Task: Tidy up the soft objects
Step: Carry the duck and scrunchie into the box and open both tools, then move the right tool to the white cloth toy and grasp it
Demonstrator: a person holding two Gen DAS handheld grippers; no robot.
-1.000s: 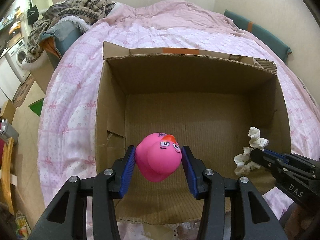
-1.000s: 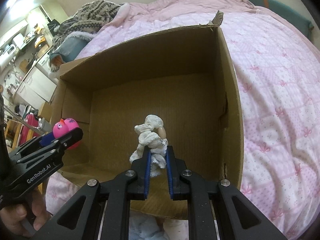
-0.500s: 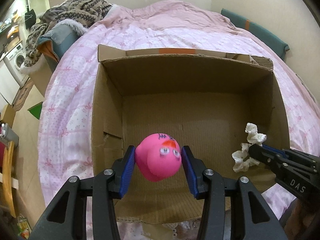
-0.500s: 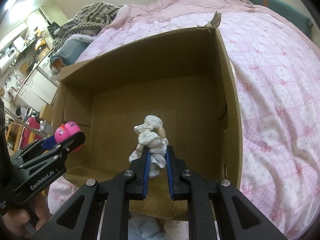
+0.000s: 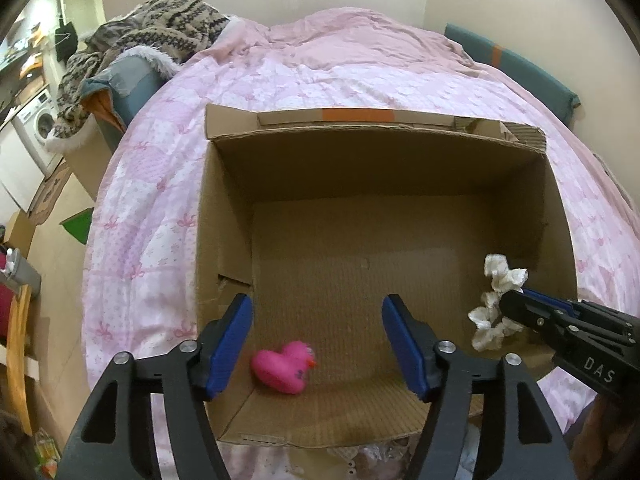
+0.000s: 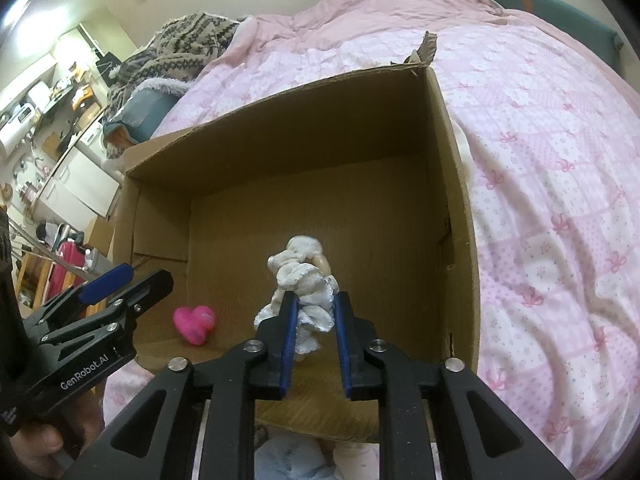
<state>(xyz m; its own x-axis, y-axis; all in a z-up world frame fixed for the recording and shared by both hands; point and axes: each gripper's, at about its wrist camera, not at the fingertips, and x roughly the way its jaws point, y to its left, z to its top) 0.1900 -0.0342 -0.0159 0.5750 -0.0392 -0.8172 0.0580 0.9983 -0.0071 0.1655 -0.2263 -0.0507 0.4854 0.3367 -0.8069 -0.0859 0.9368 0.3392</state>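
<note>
An open cardboard box [image 5: 224, 216] [image 6: 460, 208] sits on a pink quilted bed. A pink rubber duck [image 5: 285, 366] lies on the box floor near the front left corner; it also shows in the right wrist view [image 6: 195, 324]. My left gripper [image 5: 316, 336] is open and empty above the duck; in the right wrist view it is at the left [image 6: 120, 284]. My right gripper [image 6: 314, 316] is shut on a white frilly doll [image 6: 302, 276] and holds it over the box's right side, as the left wrist view [image 5: 498, 300] shows too.
The pink quilt [image 5: 152, 200] surrounds the box. A patterned knit blanket [image 5: 160, 28] is piled at the bed's far left. A teal cushion [image 5: 516, 68] lies along the far right wall. A washing machine [image 5: 38, 128] and furniture stand on the left.
My left gripper has opened and the pink duck has dropped onto the box floor. My right gripper still holds the white doll over the box.
</note>
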